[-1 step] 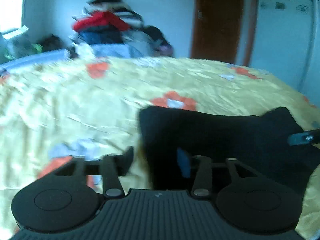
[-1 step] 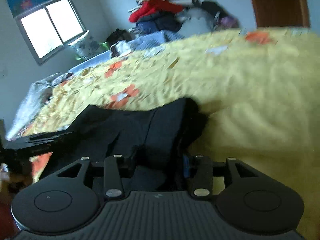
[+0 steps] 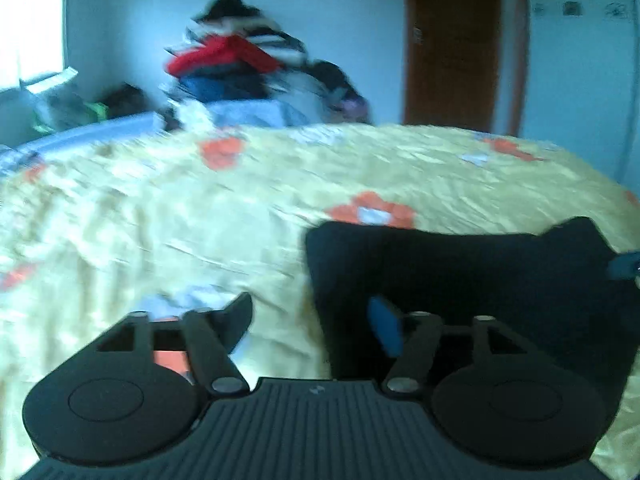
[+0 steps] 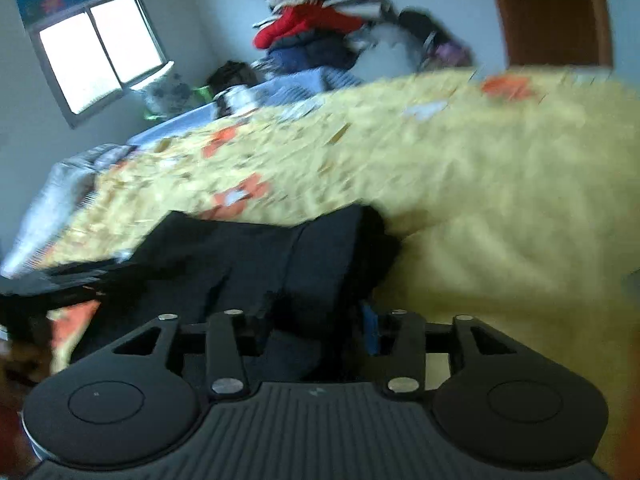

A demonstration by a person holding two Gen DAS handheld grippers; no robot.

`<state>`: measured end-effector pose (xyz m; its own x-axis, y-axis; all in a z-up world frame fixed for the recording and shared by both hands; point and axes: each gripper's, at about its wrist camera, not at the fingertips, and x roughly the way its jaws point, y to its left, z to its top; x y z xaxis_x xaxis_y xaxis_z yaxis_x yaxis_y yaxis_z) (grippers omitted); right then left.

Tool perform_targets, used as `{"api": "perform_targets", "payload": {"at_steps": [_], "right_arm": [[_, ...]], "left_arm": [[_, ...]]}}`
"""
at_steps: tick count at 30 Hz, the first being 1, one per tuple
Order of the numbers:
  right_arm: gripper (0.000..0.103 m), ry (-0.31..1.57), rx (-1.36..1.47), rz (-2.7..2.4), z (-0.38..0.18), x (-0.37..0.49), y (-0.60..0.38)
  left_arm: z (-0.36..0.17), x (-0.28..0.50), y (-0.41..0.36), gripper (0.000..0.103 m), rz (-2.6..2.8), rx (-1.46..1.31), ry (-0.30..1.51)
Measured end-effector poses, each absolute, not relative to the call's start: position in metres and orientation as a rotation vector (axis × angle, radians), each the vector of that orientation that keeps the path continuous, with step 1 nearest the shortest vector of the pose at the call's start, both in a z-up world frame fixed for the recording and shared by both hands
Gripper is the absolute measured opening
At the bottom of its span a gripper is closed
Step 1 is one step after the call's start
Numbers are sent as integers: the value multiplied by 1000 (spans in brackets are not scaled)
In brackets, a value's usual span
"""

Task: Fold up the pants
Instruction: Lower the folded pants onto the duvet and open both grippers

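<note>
Dark pants (image 3: 460,276) lie folded in a flat block on the yellow flowered bedspread (image 3: 200,216). My left gripper (image 3: 312,320) is open at the pants' left edge, its right fingertip over the cloth and its left one over the bedspread. In the right wrist view the pants (image 4: 256,256) fill the lower middle. My right gripper (image 4: 316,320) is open with its fingers astride the near edge of the cloth. The other gripper's fingers (image 4: 68,276) show dark at the left, and the right gripper's fingertip (image 3: 624,266) shows at the far right of the left wrist view.
A tall pile of clothes (image 3: 244,72) sits at the far side of the bed, also in the right wrist view (image 4: 328,36). A brown door (image 3: 452,44) stands at the back right and a window (image 4: 100,52) at the back left.
</note>
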<state>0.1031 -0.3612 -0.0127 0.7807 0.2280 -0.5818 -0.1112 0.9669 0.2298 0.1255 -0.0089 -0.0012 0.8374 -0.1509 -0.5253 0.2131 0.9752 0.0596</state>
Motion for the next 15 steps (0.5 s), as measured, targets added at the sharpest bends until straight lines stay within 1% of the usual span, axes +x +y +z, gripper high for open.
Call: {"api": "perform_targets", "payload": {"at_steps": [2,3,4,6,8,10,11,13,14,15], "right_arm": [[47,585,129,150,1,89,-357],[47,564,140,185,5,85,-355],[47,553,165,238,6,82,-352],[46,564,208,367,4,78,-341],[45,614,143,402,-4,80,-325],[44,677,25,339,-21,86,-314],[44,685,9,318,-28,89,-314],[44,672,75,297,-24,82,-316],[47,657,79,303,-20,77,-314],[47,634,72,325,-16,71,-308]], "left_arm": [[10,109,-8,78,-201,87,517],[15,102,-9,78,-229,60,511],[18,95,-12,78,-263,34,507],[20,83,-22,84,-353,6,514],[12,79,-36,86,-404,16,549],[-6,83,-48,85,-407,60,607],[-16,87,-52,87,-389,85,638],[-23,86,-51,86,-360,78,630],[-21,82,-50,86,-356,68,623],[-19,79,-50,86,-356,63,619]]}}
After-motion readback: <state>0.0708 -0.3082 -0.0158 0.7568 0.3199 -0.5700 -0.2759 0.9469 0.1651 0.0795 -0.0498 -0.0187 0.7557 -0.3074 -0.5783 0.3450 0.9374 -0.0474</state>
